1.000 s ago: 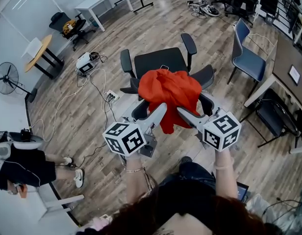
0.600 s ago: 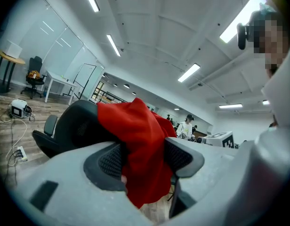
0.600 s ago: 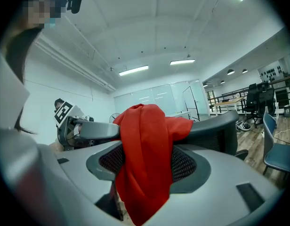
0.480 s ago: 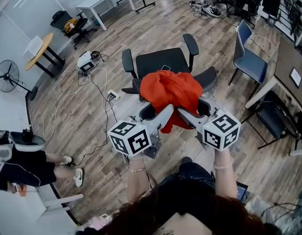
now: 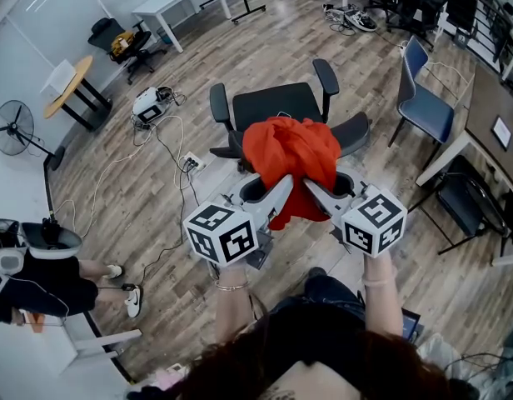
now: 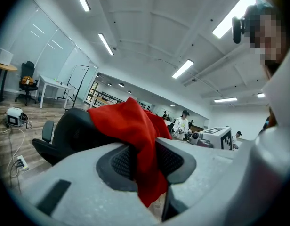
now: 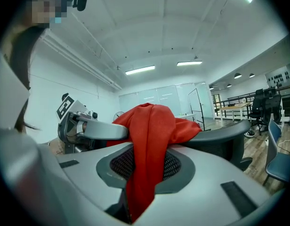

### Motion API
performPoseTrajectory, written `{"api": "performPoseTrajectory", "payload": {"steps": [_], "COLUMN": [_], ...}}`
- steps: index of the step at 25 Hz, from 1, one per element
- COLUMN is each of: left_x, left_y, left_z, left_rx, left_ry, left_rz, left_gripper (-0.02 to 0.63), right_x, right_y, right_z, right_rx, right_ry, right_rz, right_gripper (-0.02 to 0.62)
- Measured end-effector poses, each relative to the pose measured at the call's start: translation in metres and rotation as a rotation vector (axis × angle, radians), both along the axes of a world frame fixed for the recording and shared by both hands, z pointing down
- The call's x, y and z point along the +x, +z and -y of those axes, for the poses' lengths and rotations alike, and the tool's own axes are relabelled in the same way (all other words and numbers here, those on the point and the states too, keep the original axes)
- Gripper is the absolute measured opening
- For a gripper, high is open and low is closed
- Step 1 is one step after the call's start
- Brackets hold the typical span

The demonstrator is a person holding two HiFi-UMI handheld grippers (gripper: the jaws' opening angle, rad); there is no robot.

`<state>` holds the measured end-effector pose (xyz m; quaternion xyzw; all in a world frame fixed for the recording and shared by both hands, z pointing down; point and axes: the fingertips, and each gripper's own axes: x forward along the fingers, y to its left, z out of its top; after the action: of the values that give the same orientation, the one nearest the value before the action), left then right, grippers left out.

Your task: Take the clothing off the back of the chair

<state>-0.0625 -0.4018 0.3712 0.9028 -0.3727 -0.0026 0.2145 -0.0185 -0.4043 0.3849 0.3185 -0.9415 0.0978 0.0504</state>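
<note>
Over chair (image 5: 271, 105), left tongs (image 5: 282, 182), right tongs (image 5: 311, 186) just closed on clothing (image 5: 291, 148).

free: floor (image 5: 406, 182) either side of chair (image 5: 271, 105); blocked: armrests (image 5: 326, 75) beyond

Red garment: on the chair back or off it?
On it: the red garment lies bunched over the chair back, hanging down its near side.

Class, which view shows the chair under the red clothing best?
Head view: the chair shows seat and both armrests, red clothing on its back. The left gripper view shows only back and one armrest; the right, a strip of back.
</note>
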Motion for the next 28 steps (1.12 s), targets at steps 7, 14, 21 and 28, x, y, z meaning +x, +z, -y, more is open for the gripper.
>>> {"api": "performPoseTrajectory", "payload": {"steps": [7, 14, 21, 28], "left_x": [0.002, 0.000, 0.000, -0.003], "left_y": [-0.015, -0.034, -0.049, -0.057], "left_z": [-0.015, -0.032, -0.057, -0.091], "left_rx": [0.046, 0.085, 0.124, 0.149], "left_ry": [0.021, 0.029, 0.041, 0.055], "left_rz": [-0.014, -0.025, -0.040, -0.056], "left_gripper": [0.109, 0.109, 0.106, 0.104], "right_x": [-0.001, -0.004, -0.005, -0.011], "right_y": [-0.015, -0.034, -0.051, -0.058], "right_z": [-0.013, -0.029, -0.053, -0.086], "right_rx": [0.044, 0.093, 0.143, 0.169], "right_ry": [-0.012, -0.014, -0.016, -0.007], "right_rz": [0.010, 0.007, 0.010, 0.022], "right_gripper": [0.088, 0.086, 0.086, 0.084]}}
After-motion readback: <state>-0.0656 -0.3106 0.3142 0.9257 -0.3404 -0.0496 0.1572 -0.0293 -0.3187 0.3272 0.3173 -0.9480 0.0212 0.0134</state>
